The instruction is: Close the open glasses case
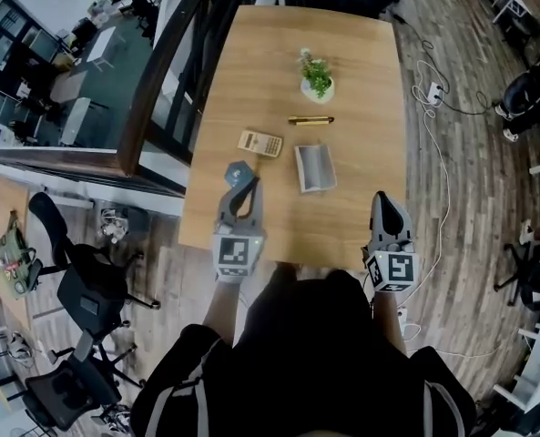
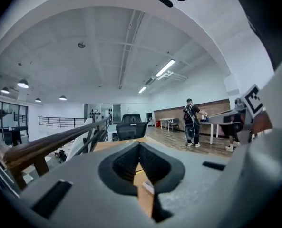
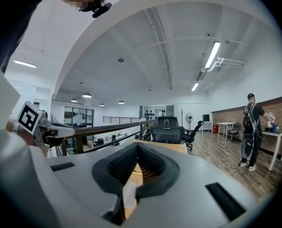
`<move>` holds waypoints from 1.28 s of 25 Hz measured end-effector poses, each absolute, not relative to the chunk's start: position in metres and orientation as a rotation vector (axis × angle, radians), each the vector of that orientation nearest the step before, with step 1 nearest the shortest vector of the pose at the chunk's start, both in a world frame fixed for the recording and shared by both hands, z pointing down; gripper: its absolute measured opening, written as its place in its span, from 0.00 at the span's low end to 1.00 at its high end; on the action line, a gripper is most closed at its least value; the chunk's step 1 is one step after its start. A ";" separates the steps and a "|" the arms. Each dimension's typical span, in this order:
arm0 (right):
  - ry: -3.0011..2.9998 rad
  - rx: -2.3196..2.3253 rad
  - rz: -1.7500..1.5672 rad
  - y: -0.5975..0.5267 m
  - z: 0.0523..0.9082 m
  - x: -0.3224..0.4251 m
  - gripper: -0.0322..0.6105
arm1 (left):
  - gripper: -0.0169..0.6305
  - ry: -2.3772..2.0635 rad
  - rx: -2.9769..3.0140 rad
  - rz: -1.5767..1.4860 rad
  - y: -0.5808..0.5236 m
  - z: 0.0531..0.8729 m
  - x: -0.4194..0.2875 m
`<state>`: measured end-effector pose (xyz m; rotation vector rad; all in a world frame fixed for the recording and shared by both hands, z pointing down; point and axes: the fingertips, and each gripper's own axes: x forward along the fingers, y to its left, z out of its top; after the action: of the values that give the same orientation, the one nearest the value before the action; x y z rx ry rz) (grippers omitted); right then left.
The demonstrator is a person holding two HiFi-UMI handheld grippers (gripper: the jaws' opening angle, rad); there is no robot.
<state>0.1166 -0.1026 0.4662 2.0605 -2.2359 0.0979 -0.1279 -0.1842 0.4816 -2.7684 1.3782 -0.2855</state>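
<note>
The left gripper (image 1: 248, 185) and right gripper (image 1: 382, 200) are both clenched, with nothing between their jaws. The open glasses case (image 1: 314, 167) lies on the table (image 1: 251, 80) just ahead, between the two.

light wood-grain surface (image 1: 251, 53), silver-grey glasses case (image 1: 314, 167), beige calculator (image 1: 259, 143), gold pen (image 1: 310, 120), green plant (image 1: 316, 71) in white pot (image 1: 318, 93), grey left tool (image 1: 246, 184) and grey right tool (image 1: 383, 198), each bearing black-and-white square markers (image 1: 236, 253), grey-brown plank floor (image 1: 452, 244)
</note>
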 end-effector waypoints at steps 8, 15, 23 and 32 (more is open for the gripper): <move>-2.269 1.987 0.099 -0.135 0.472 0.111 0.07 | 0.02 1.450 -2.769 -0.291 -0.197 0.491 -0.138; -2.286 2.009 0.130 -0.150 0.480 0.136 0.07 | 0.02 1.512 -2.782 -0.341 -0.188 0.509 -0.125; -2.339 1.875 0.342 -0.165 0.528 0.127 0.09 | 0.02 1.533 -2.750 -0.363 -0.189 0.504 -0.129; -2.203 1.664 0.794 -0.237 0.686 0.104 0.25 | 0.02 1.540 -2.752 -0.439 -0.160 0.507 -0.143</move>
<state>0.1043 -0.2371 0.6864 1.6643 -2.2035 0.7939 -0.1429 -0.1602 0.5073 -2.7523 1.5399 -0.4389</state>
